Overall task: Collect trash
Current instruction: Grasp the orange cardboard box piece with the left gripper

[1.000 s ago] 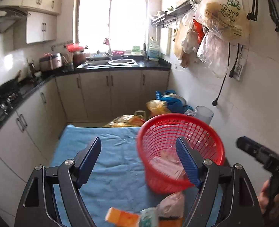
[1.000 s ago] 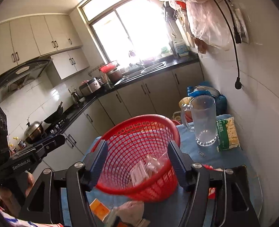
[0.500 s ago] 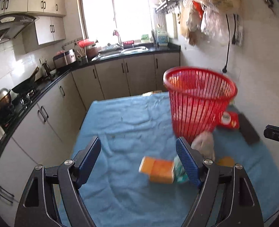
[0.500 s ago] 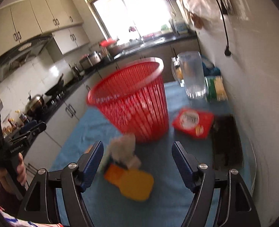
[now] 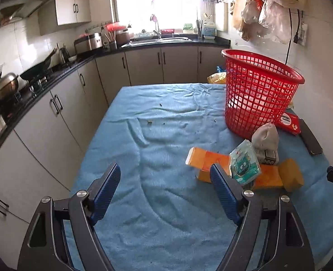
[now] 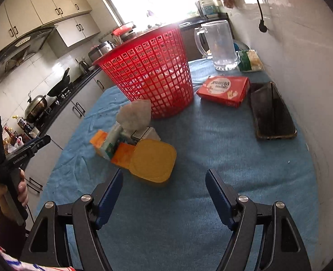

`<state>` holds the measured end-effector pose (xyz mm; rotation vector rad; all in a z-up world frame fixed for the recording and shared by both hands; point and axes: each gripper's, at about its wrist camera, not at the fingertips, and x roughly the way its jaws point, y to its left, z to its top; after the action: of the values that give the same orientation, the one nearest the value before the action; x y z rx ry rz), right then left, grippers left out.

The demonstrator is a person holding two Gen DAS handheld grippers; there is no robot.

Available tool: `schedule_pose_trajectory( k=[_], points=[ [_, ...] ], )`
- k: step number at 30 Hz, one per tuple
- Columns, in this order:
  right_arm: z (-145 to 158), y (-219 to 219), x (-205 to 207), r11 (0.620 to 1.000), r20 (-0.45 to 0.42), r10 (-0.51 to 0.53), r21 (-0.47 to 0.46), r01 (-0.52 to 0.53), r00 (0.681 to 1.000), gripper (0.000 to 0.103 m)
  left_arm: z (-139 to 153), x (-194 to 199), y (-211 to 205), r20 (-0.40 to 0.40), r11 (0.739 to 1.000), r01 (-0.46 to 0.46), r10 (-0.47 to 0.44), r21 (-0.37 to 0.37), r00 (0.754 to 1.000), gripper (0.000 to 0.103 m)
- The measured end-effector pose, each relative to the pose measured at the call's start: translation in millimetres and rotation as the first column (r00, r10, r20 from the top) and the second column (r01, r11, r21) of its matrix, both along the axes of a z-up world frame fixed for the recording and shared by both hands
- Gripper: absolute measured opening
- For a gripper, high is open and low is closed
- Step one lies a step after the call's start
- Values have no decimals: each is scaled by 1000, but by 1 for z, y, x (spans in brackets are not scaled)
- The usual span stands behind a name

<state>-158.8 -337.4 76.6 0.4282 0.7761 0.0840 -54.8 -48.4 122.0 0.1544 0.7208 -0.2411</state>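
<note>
A red mesh basket (image 5: 259,92) (image 6: 153,72) stands upright on the blue cloth. In front of it lies a trash pile: an orange carton (image 5: 202,160), a teal tissue pack (image 5: 244,162), a crumpled grey wad (image 5: 266,135) (image 6: 134,115), a small white box (image 5: 267,155) and a yellow tub (image 6: 153,158) (image 5: 290,175). My left gripper (image 5: 165,192) is open and empty, left of the pile. My right gripper (image 6: 164,194) is open and empty, just in front of the yellow tub.
A red snack pack (image 6: 224,88), a black phone (image 6: 271,110), a glass mug (image 6: 220,45) and a food bag (image 6: 250,61) lie by the right wall. Kitchen cabinets (image 5: 53,113) run along the left. The blue cloth (image 5: 157,135) covers the table.
Both grippers have pulled back and lowered from above the basket. The trash pile, earlier at the frame's bottom edge, now lies in full view ahead of them. Both stay open.
</note>
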Motion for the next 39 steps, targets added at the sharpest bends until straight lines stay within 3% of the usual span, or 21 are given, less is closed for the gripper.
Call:
schedule_pose_trajectory(
  k=[8,15,21,30,34,35,36,38,39],
  points=[
    [-12,7,8,999,-13,-2,33,2,1000,80,-29,15,-9,-94,999,9,-13,-43,995,80],
    [-22,14,12,998,-26,13,56,-12,1000,80,-59,62,-6,-252,974,-48,-10,-220,968,80],
    [-26,12,14,997,-28,18,71,-16,999,80,-76,101,-6,-294,946,-84,-12,-314,956,80],
    [-34,6,26,996,-31,44,73,-42,999,80,-98,123,-27,-345,933,11,-144,-359,927,80],
    [-37,10,38,996,-31,64,71,-62,997,85,-105,122,-34,-366,918,51,-208,-394,907,80],
    [-37,11,41,995,-32,68,70,-65,997,86,-105,121,-35,-365,918,59,-214,-392,906,76],
    [-38,13,44,995,-33,71,69,-69,997,86,-104,119,-38,-364,918,78,-231,-389,902,58],
    [-40,16,50,995,-35,79,69,-77,996,87,-107,118,-45,-393,919,110,-267,-379,880,31],
    [-40,17,53,995,-36,82,67,-80,996,87,-106,116,-45,-394,918,109,-268,-382,879,30]
  ],
)
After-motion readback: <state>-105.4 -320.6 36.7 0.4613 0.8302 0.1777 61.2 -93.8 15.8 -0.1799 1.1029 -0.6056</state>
